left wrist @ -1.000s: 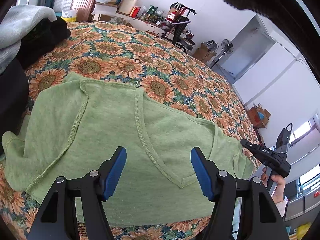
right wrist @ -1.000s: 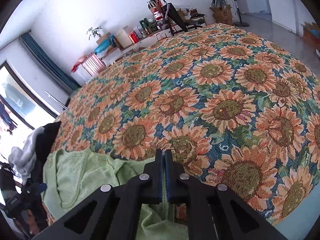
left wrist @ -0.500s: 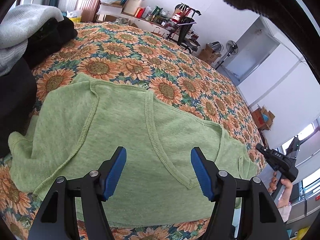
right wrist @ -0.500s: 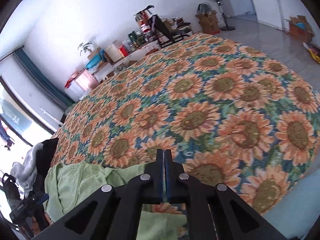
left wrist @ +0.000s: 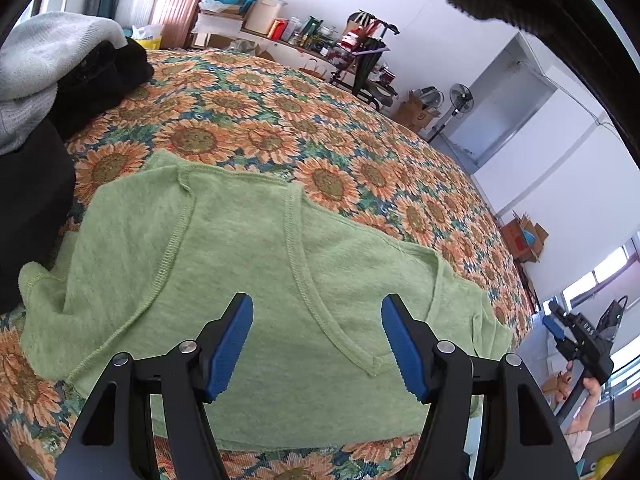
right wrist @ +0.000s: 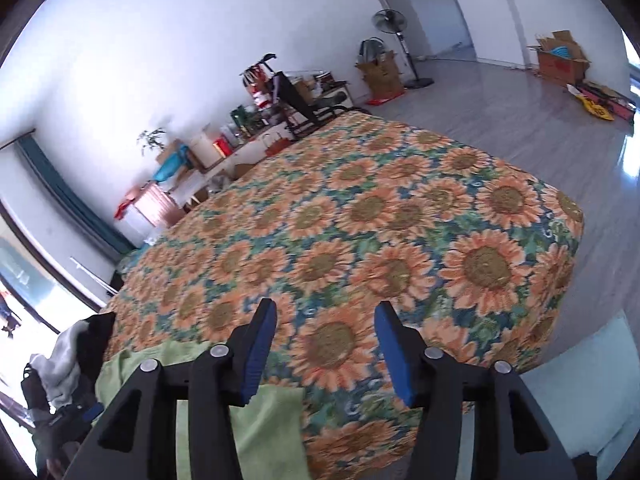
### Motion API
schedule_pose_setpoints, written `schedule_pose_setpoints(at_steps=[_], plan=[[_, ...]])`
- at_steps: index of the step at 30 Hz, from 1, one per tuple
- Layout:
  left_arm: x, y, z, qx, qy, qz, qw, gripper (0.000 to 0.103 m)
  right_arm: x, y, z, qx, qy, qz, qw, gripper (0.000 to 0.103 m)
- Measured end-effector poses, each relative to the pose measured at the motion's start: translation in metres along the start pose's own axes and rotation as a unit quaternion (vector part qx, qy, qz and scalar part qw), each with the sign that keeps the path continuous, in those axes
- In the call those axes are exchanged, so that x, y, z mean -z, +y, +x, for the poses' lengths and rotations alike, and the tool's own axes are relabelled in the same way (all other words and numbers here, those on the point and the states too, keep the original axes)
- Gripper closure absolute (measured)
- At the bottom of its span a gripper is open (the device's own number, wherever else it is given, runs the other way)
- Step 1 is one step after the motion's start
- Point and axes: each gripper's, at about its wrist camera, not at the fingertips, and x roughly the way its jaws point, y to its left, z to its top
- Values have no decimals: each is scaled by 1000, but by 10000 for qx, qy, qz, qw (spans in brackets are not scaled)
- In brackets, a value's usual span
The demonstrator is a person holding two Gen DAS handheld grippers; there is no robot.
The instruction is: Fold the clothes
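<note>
A light green V-neck top lies spread flat on the sunflower bedspread, near the bed's front edge. My left gripper is open and empty, hovering just above the top's lower middle. My right gripper is open and empty, raised above the bed's right part; the top's edge shows under its left finger. In the left wrist view the right gripper appears at the far right, off the bed's corner.
A pile of grey and black clothes sits at the bed's left side. Shelves, a pink suitcase and clutter line the far wall. A standing fan and cardboard boxes stand on the floor.
My right gripper was shut on the green top's edge; it has opened, let go and lifted up and away. My left gripper stays open and has risen slightly.
</note>
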Motion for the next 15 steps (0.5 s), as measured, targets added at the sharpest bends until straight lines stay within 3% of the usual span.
schedule_pose_setpoints(at_steps=[5,10,15], plan=[[4,-1,-4,-17,15,42,10000,36,1,15,-3,-718,79,128,9973,37],[4,4,-5,-7,27,-25,10000,36,9,22,0,-1502,264,459,9872,34],[5,7,-4,9,53,-52,10000,36,21,40,7,-1481,367,227,9880,36]])
